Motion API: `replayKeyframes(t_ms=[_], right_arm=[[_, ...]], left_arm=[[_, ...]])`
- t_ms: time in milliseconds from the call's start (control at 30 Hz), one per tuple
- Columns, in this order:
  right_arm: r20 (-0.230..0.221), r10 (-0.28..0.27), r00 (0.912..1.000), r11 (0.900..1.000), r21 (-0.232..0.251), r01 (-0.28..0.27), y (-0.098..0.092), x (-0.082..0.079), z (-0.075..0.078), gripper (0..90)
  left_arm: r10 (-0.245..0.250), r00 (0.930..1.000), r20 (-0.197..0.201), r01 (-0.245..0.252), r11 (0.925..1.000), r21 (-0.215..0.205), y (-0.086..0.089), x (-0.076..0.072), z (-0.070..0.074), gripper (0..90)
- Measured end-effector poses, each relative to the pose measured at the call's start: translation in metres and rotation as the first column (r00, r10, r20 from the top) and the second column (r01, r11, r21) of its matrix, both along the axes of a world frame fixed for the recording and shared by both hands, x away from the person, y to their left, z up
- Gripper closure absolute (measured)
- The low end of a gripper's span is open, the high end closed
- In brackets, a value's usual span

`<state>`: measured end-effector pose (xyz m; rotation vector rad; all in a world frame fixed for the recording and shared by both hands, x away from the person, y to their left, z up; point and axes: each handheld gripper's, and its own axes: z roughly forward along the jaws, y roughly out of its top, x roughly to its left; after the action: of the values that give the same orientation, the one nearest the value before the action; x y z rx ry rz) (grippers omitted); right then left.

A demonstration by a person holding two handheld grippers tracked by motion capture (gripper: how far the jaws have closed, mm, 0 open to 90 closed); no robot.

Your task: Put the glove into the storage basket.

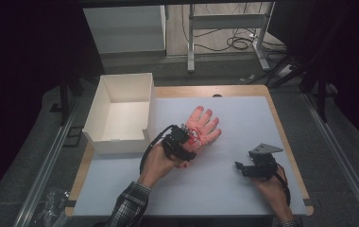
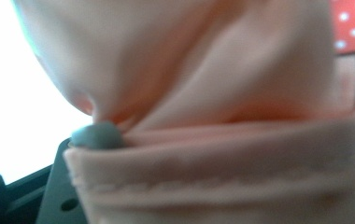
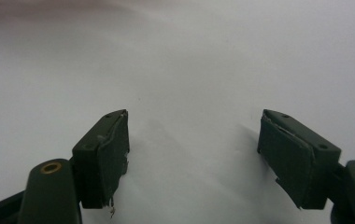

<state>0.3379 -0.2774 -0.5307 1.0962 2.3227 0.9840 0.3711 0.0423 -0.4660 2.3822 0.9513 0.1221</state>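
- Two grippers work over a pale sheet (image 1: 225,189) that covers the wooden table (image 1: 281,137); going left to right, the first thing is a white cardboard box (image 1: 103,101), open at the top with its near flap folded down, at about ten o'clock from the table's middle. It looks like the place where the item is meant to go, since its open mouth lies just beside the work.
- Next, the left gripper (image 1: 185,142) is clamped on the cuff of a pink glove (image 1: 202,125), whose fingers fan toward one o'clock. The left gripper view gives the pinch up close: bunched pink fabric (image 2: 203,93) gathers into folds at a grey pad (image 2: 98,136), and the hemmed cuff edge lies across the bottom. Gripping at the cuff seems sensible, as the hem gives a firm, thick fold.
- A red polka-dot pattern (image 2: 353,23) sits on the glove at two o'clock in that view.
- The glove itself lies near the table's centre, just right of the box, its fingers apparently on the sheet.
- Farthest right, at about four o'clock, the right gripper (image 1: 243,168) rests apart from the glove. Its jaws stand wide with nothing between them (image 3: 194,154), bare sheet beneath; it seems parked out of the way, ready to help.
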Motion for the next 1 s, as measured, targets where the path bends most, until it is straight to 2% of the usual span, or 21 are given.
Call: replayKeyframes(t_ms=[333, 633, 833, 1000], right_arm=[[0.001, 0.0, 1.0, 1.0, 0.002, 0.0, 0.0, 0.0, 0.0, 25.2], [0.003, 0.0, 1.0, 1.0, 0.003, 0.0, 0.0, 0.0, 0.0, 25.1], [0.003, 0.001, 1.0, 1.0, 0.002, -0.001, 0.0, 0.0, 0.0, 25.1], [0.004, 0.002, 1.0, 1.0, 0.001, -0.002, 0.0, 0.0, 0.0, 25.1]], left_arm=[[0.049, 0.9986, 0.02, -0.049, 0.9988, -0.003, 0.004, 0.019, 0.03, 39.5], [0.099, 0.9941, 0.043, -0.1, 0.995, 0.008, 0.011, 0.038, 0.064, 39.2], [0.161, 0.9849, 0.064, -0.163, 0.9859, 0.037, 0.023, 0.051, 0.085, 39.1], [0.223, 0.9718, 0.077, -0.226, 0.9737, 0.031, 0.04, 0.061, 0.097, 39.1]])
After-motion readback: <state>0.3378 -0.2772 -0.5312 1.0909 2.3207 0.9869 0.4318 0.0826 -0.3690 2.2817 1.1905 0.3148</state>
